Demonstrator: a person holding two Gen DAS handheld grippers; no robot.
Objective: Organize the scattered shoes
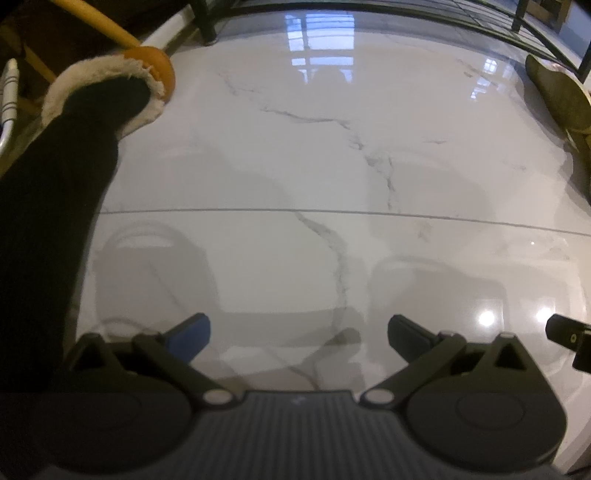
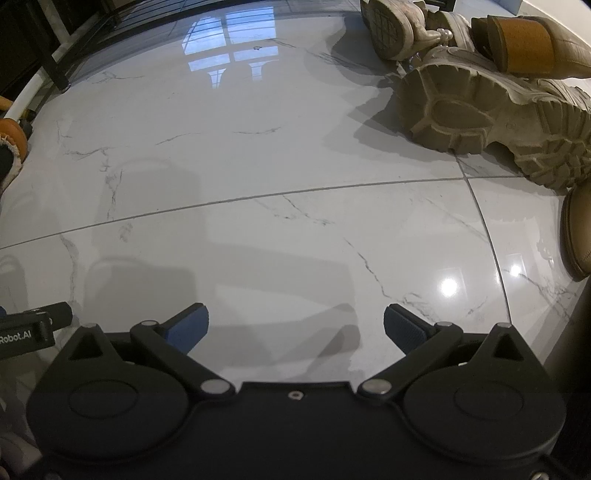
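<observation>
shoes (image 2: pixel 491 92) piled far right on floor (image 2: pixel 258 166) | slipper (image 1: pixel 110 88) far left | rack (image 1: pixel 369 7) behind

Our left gripper (image 1: pixel 298 338) has black linkage arms with silver pivot pins, blue pads (image 1: pixel 192 338) inside the fingers, and a ribbed grey body behind them. Our right gripper (image 2: pixel 294 328) looks alike, but with a black body and one small screw (image 2: pixel 296 395).

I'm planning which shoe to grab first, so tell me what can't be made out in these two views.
- Right wrist view: tan block-heel shoe, toe cut off by the frame edge.
- Right wrist view: brown shoe, mostly cut off at the right edge.
- Left wrist view: fur-lined slipper, interior hidden by a dark leg.
</observation>
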